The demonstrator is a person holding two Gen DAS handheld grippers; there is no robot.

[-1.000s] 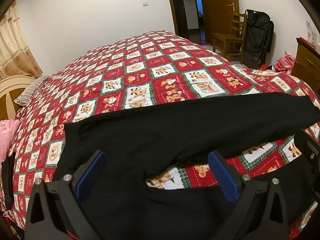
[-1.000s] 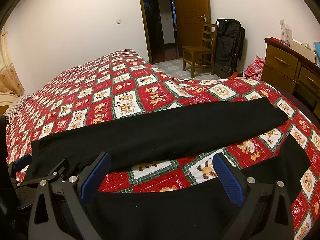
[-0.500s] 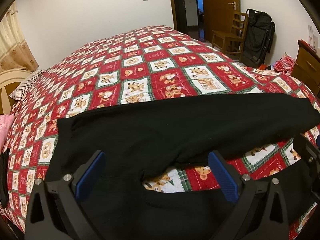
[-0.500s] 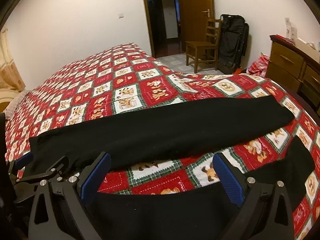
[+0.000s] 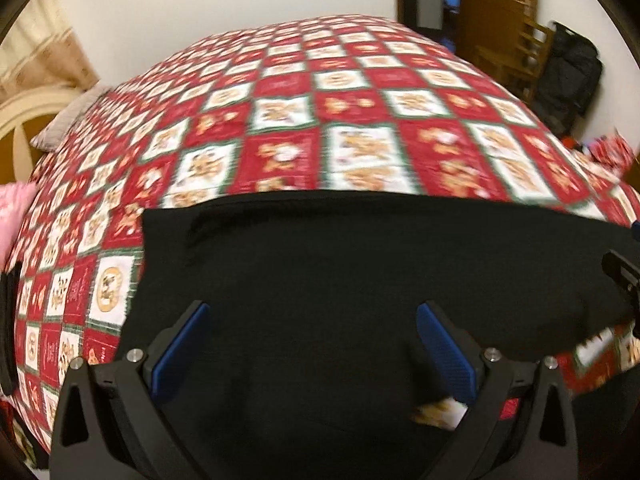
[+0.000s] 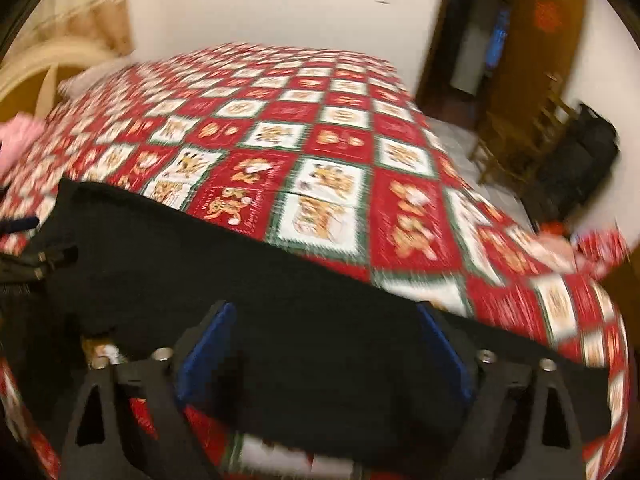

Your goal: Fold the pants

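Note:
Black pants [image 5: 340, 264] lie spread flat on the red patterned quilt [image 5: 328, 120], waistband edge at the left. My left gripper [image 5: 312, 344] is open, low over the seat of the pants near the crotch. My right gripper [image 6: 320, 344] is open, low over the far leg of the pants [image 6: 280, 300], which runs to the right. Both views are blurred by motion. The tip of the right gripper shows at the right edge of the left wrist view [image 5: 624, 276].
A cream headboard [image 5: 24, 116] and a pink cloth [image 5: 12, 216] sit at the left. A wooden chair [image 6: 520, 128] and a black bag [image 6: 580, 160] stand by the door at the right.
Both grippers have dropped and moved forward over the pants. The gap of quilt between the two legs has slid down under the fingers. Both stay open.

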